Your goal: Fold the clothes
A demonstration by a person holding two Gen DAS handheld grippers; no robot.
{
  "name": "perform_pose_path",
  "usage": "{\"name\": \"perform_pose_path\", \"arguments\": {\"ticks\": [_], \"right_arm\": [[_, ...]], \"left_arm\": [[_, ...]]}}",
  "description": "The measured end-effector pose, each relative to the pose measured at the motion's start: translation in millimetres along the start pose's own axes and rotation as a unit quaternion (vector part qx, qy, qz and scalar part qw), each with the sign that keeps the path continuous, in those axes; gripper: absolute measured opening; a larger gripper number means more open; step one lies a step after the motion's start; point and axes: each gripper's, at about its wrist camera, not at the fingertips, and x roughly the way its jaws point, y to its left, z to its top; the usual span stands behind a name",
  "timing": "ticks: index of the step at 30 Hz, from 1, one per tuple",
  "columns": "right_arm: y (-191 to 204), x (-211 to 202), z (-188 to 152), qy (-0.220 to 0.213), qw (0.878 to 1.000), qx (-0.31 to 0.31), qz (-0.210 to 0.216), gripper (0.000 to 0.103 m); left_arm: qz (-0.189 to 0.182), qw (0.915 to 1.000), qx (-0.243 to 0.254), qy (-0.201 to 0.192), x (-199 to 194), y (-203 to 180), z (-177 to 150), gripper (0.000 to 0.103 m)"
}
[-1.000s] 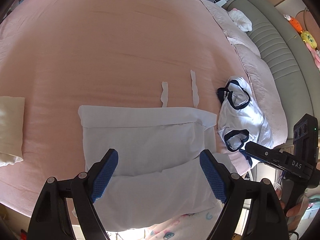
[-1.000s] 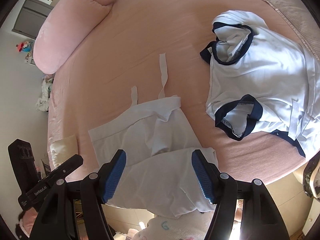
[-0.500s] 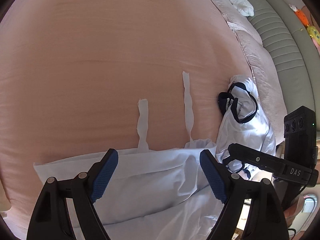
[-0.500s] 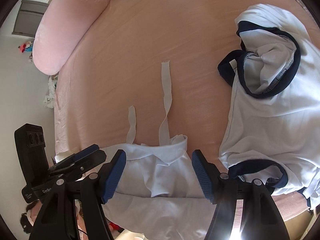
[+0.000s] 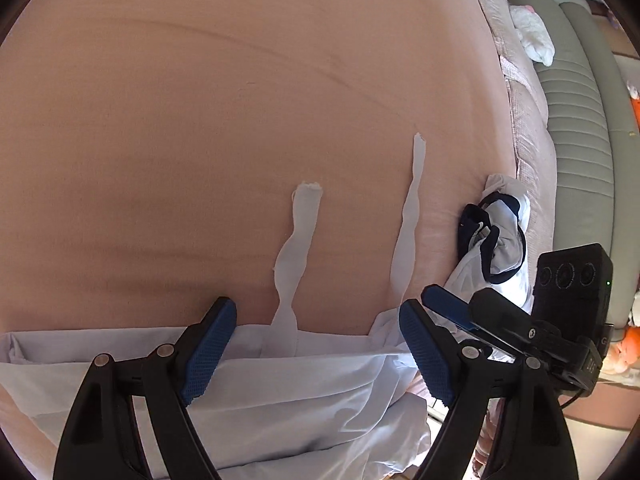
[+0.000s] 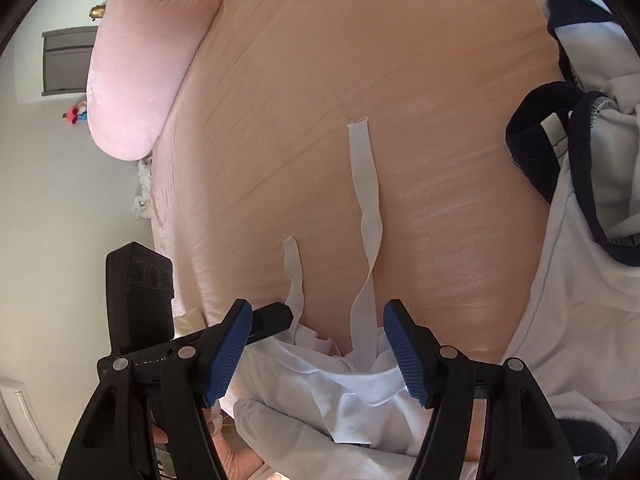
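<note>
Both claws had dropped close over the white garment [image 5: 280, 392] on the bed [image 5: 240, 120]: left claw [image 5: 316, 344] and right claw [image 6: 316, 348] gaping, empty (waistband edge next, I guessed).

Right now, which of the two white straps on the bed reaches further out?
The right-hand strap: it stretches well past the shorter, wavier left strap across the pink sheet.

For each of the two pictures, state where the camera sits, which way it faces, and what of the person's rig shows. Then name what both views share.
Left wrist: on the left gripper, angled down over the white garment and pink bed; the right gripper shows at right.
Right wrist: on the right gripper, facing the same; a hand shows below.
Shared: the garment's two straps, the navy-trimmed shirt.
</note>
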Motion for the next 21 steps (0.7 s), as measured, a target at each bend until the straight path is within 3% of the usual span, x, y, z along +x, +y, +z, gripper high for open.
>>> {"name": "perform_pose_path", "arguments": {"ticks": [3, 7, 11, 13, 14, 16, 18, 21], "right_arm": [[-14, 14, 6, 0.001, 0.999, 0.030, 0.023, 0.068], [-32, 33, 13, 0.002, 0.993, 0.071, 0.099, 0.068], [-42, 46, 23, 0.010, 0.983, 0.102, 0.151, 0.068], [-43, 47, 27, 0.017, 0.981, 0.111, 0.156, 0.065], [-42, 49, 28, 0.023, 0.983, 0.109, 0.144, 0.061], [-41, 53, 30, 0.036, 0.988, 0.101, 0.113, 0.042], [-42, 56, 31, 0.046, 0.994, 0.079, 0.064, 0.000], [-48, 59, 28, 0.042, 0.993, 0.072, 0.082, 0.000]], "left_arm": [[-0.010, 0.9997, -0.008, -0.018, -1, 2, -6, 0.081], [0.001, 0.9994, -0.015, -0.031, 2, -1, -7, 0.081], [0.020, 0.9990, 0.007, -0.039, 7, -13, -5, 0.081], [0.029, 0.9982, 0.025, -0.046, 10, -20, -4, 0.079], [0.036, 0.9977, 0.030, -0.049, 12, -23, -5, 0.077], [0.049, 0.9961, 0.044, -0.058, 14, -26, -7, 0.075], [0.074, 0.9923, 0.070, -0.071, 15, -30, -12, 0.065], [0.122, 0.9833, 0.104, -0.086, 16, -34, -19, 0.036]]}}
